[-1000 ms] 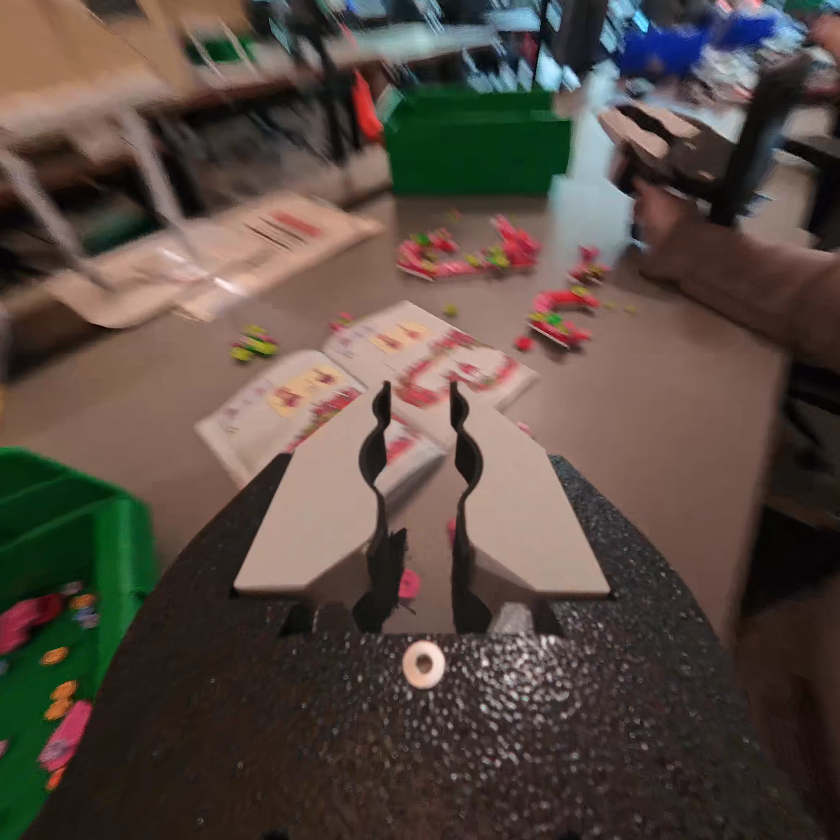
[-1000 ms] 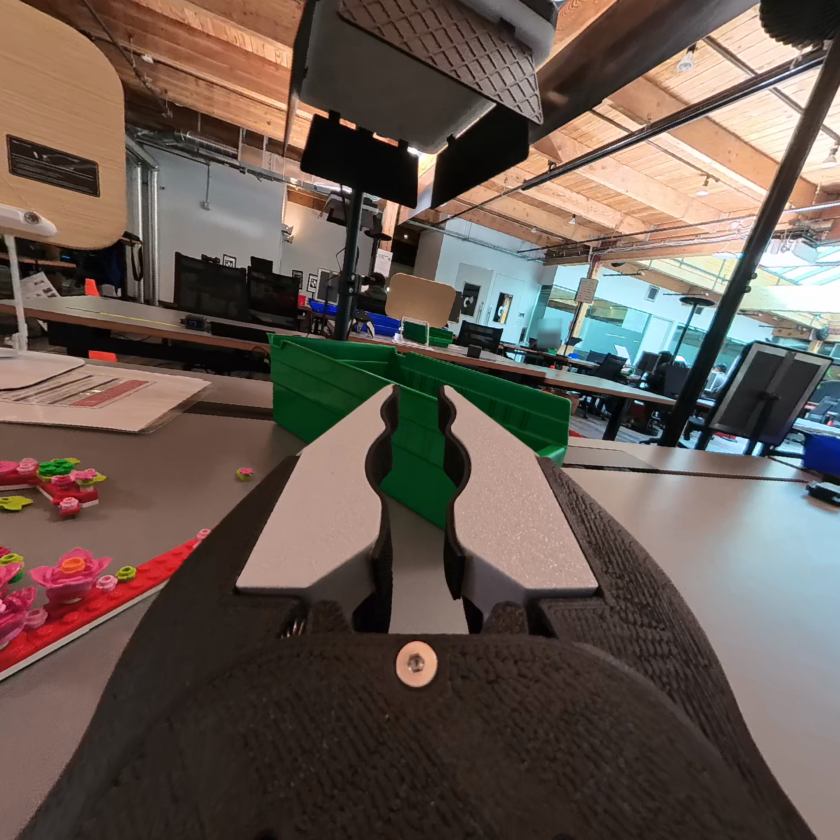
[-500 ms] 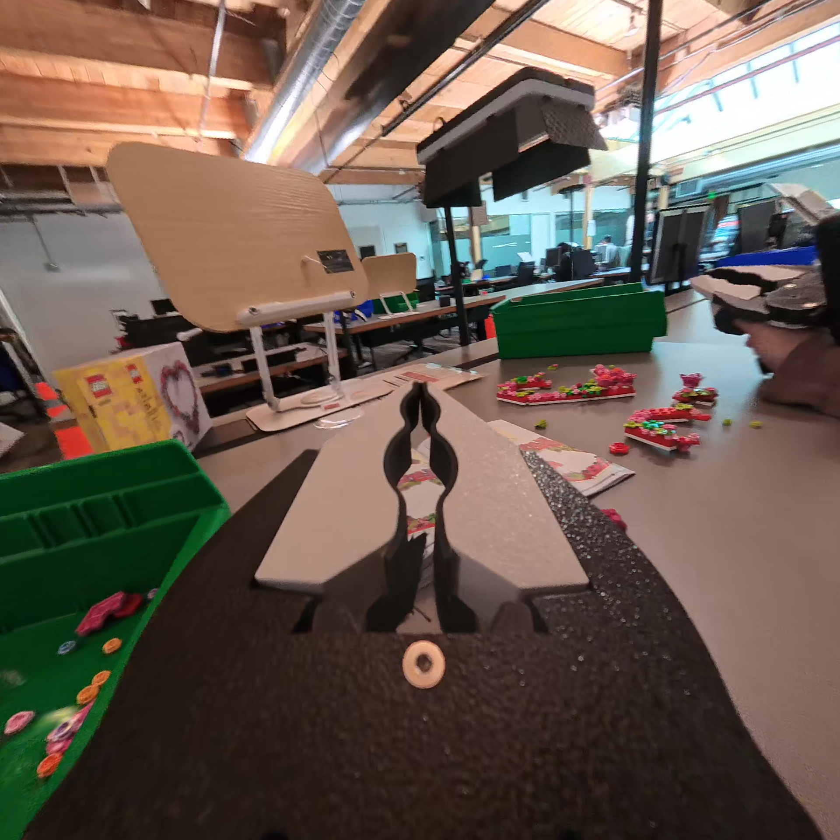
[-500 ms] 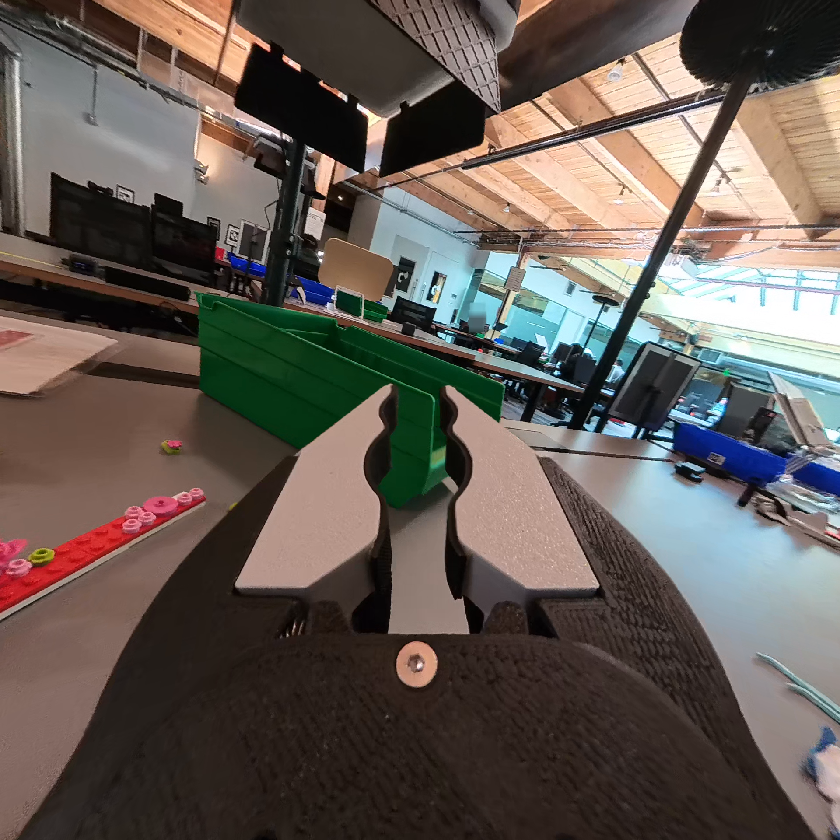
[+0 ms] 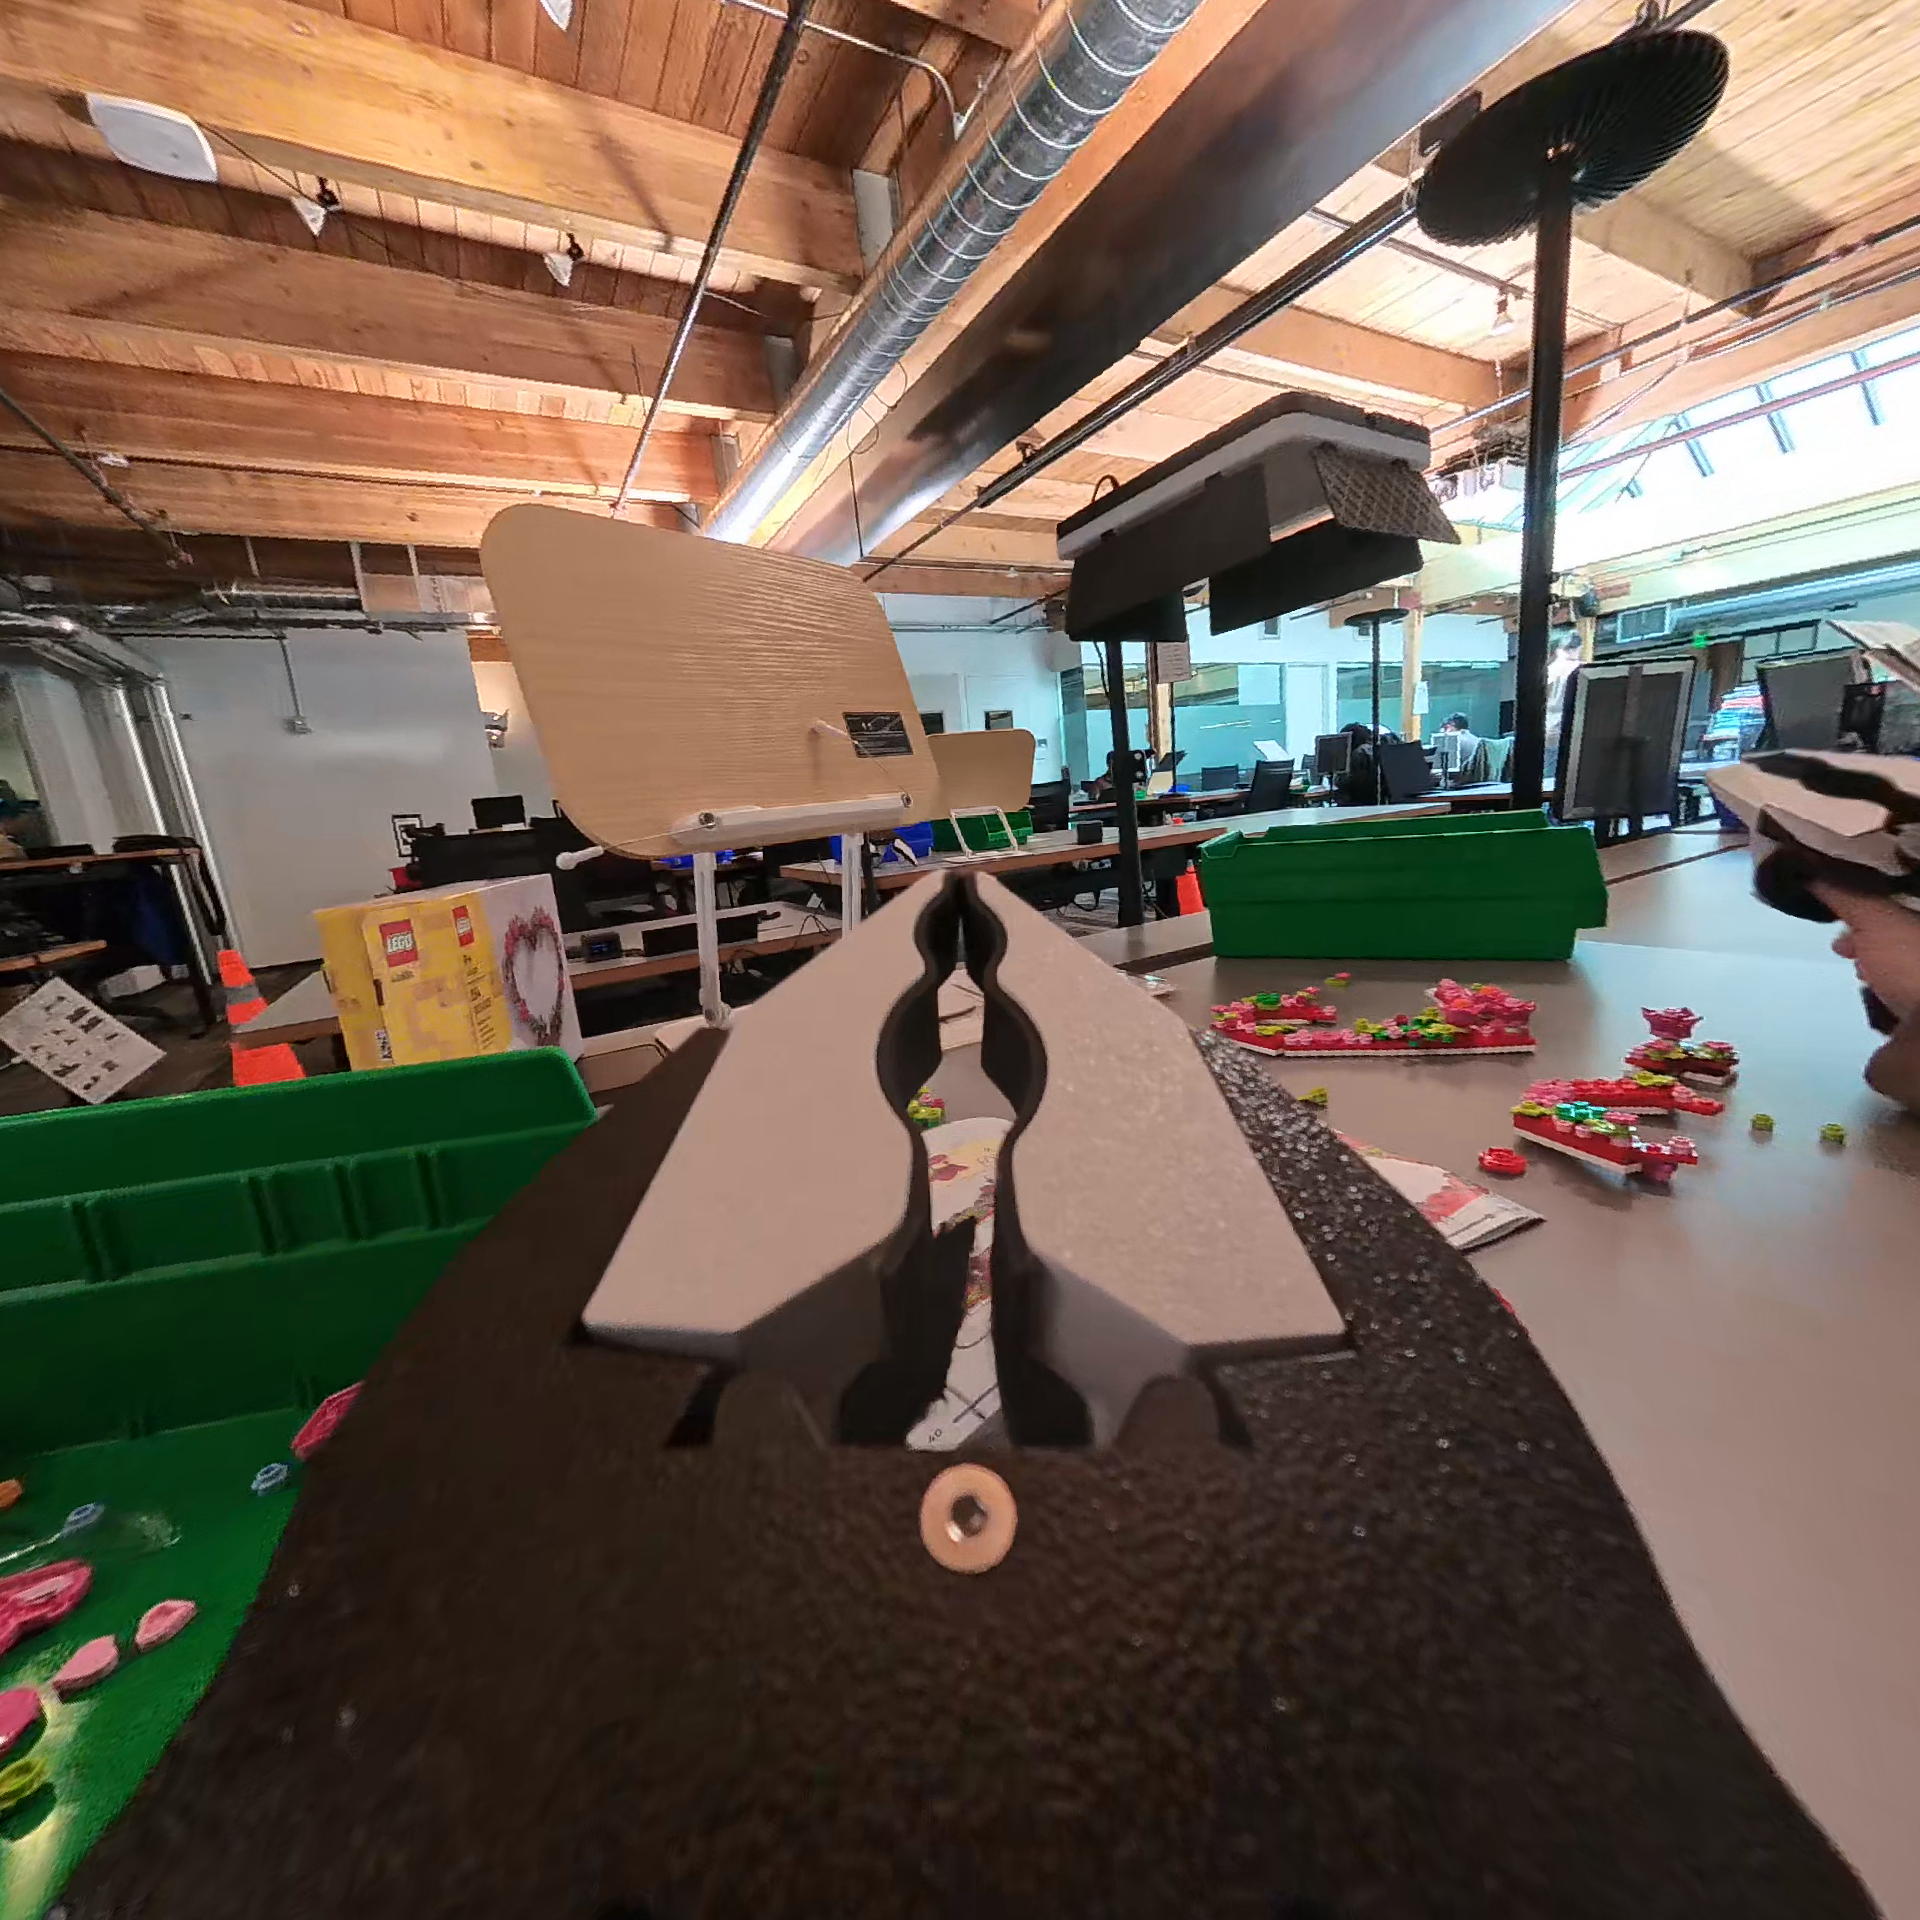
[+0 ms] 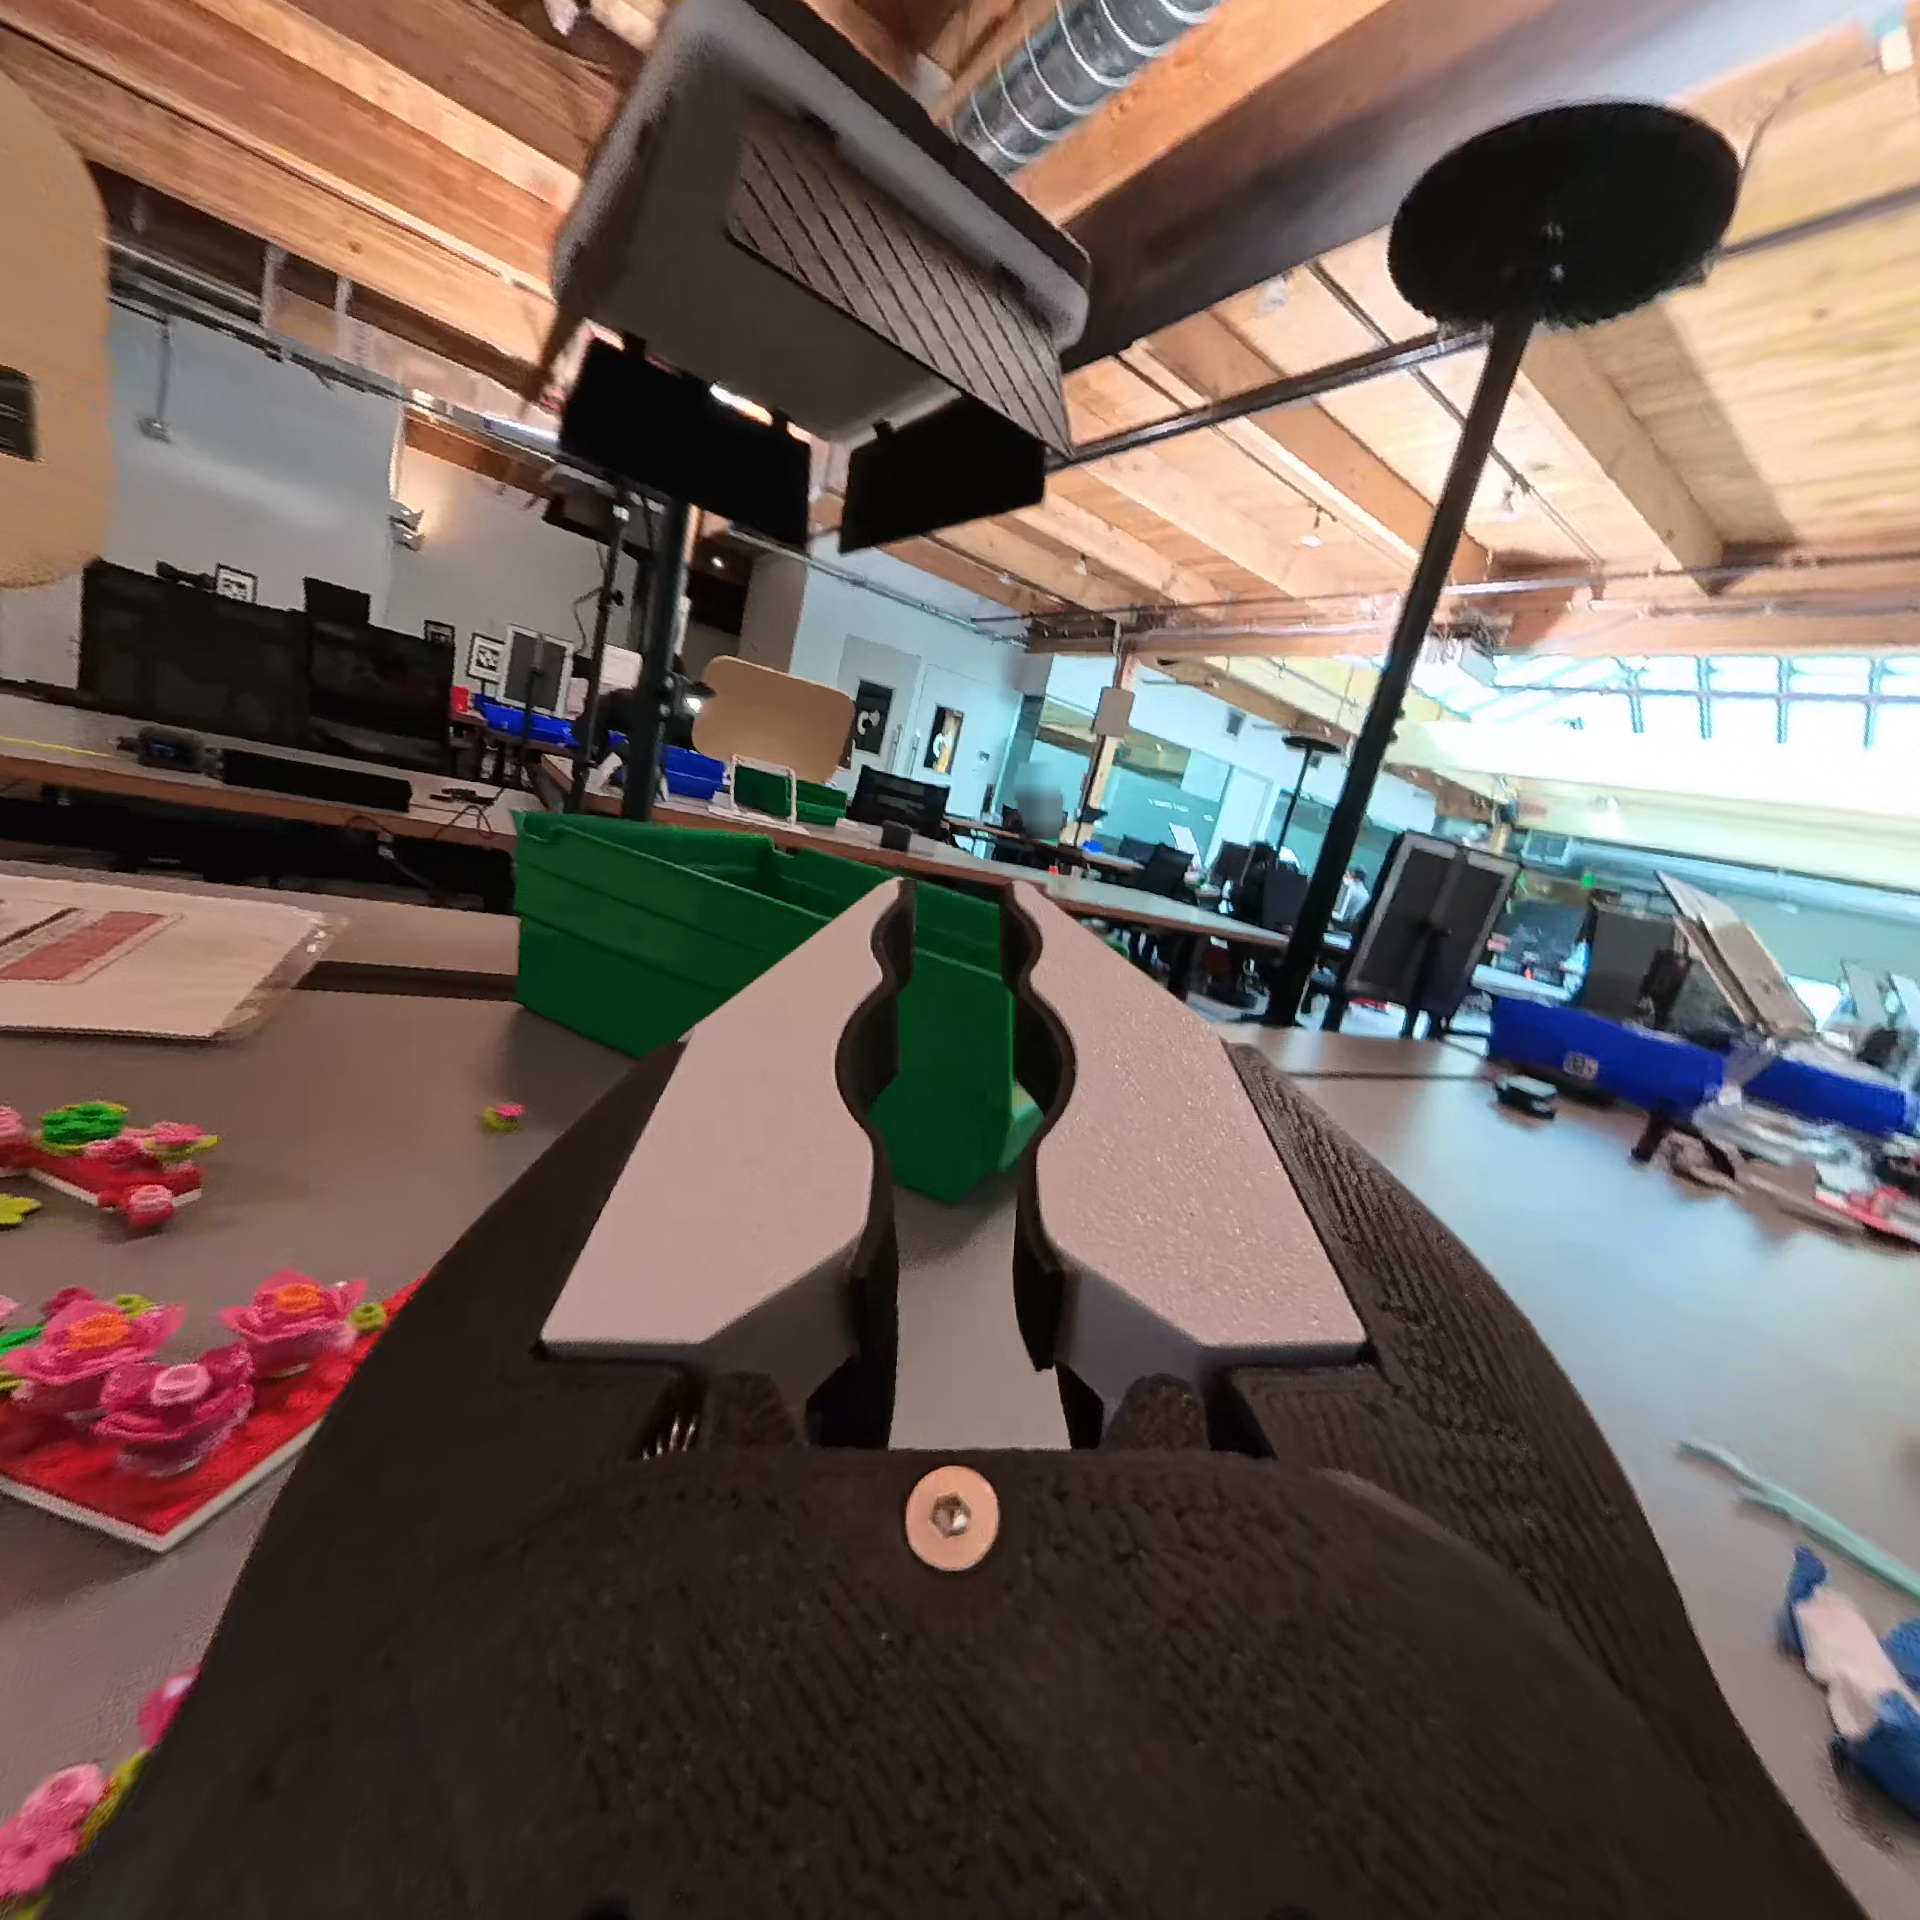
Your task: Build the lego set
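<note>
My left gripper (image 5: 961,888) is shut and empty, held level above the instruction booklet (image 5: 1455,1205). Red lego strips topped with pink flowers (image 5: 1371,1029) (image 5: 1600,1132) lie on the grey table to its right. My right gripper (image 6: 958,899) is open and empty, low over the table, pointing at a green bin (image 6: 675,925). A red plate with pink flowers (image 6: 156,1382) lies at its left, with another flowered piece (image 6: 114,1153) farther off. The right gripper also shows in the left wrist view (image 5: 1829,831), held by a hand at the far right.
A green bin (image 5: 260,1195) with loose pink pieces stands at the left. A second green bin (image 5: 1392,904) stands at the back. A wooden book stand (image 5: 707,675) and a yellow lego box (image 5: 436,977) are behind. A loose small piece (image 6: 505,1114) and a blue-white object (image 6: 1860,1683) lie on the table. My right gripper's tips are some 25 cm from the flowered piece (image 6: 114,1153).
My left gripper has tilted up from looking down at the table and has gone from open to shut. My right gripper has swung a little; the flowered red plate now looks closer.
</note>
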The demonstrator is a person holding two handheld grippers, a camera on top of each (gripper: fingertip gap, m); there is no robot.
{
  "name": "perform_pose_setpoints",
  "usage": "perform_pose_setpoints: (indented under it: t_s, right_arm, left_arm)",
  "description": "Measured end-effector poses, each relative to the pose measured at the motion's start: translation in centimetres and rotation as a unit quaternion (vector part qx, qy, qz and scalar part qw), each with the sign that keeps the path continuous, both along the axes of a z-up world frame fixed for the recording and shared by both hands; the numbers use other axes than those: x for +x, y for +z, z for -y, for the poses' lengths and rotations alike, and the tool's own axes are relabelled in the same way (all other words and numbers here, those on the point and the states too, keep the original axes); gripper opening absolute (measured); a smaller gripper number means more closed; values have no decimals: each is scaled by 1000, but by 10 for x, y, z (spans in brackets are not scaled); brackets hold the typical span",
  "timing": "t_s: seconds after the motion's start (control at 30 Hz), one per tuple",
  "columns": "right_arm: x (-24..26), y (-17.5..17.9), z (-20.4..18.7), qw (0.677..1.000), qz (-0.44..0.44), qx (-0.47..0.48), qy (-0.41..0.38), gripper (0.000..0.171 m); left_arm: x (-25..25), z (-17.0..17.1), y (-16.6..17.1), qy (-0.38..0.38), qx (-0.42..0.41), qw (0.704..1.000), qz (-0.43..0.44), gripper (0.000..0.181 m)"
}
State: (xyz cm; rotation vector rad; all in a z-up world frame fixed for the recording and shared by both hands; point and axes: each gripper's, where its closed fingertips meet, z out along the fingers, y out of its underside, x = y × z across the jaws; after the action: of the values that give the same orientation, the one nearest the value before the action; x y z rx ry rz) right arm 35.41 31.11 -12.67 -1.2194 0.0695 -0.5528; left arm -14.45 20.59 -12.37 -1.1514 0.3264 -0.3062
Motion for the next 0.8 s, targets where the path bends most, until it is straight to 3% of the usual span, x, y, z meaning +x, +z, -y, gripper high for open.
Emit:
perform_pose_setpoints:
  t_s: [0.17,0.23,0.3,0.4,0.5,0.57,0.6,0.67,0.8]
  right_arm:
    - [-44,30,9,996,29,57,57,17]
    - [-106,44,15,977,62,91,183,24]
    - [-200,48,36,903,99,103,404,31]
    - [-317,8,60,736,94,-70,667,34]
    - [-389,-44,93,585,143,-237,763,30]
    - [-417,-76,118,505,185,-317,781,27]
    - [-426,-93,125,483,208,-348,776,27]
    - [-436,-118,128,470,247,-382,756,27]
    - [-441,-134,138,442,250,-424,750,24]
  left_arm:
    - [-4,0,1,13,10,1000,-5,0]
    - [-3,-1,0,12,9,1000,-5,0]
    - [-2,-2,-1,12,6,1000,-10,0]
    - [-1,-2,-1,8,5,1000,-10,0]
    - [-3,-3,-2,13,4,1000,-16,0]
    - [-3,-2,-1,14,6,1000,-19,0]
    - [-3,-2,-1,14,7,1000,-20,0]
    - [-1,-3,-2,12,4,1000,-22,0]
    - [5,-2,-4,1,-1,1000,-28,0]
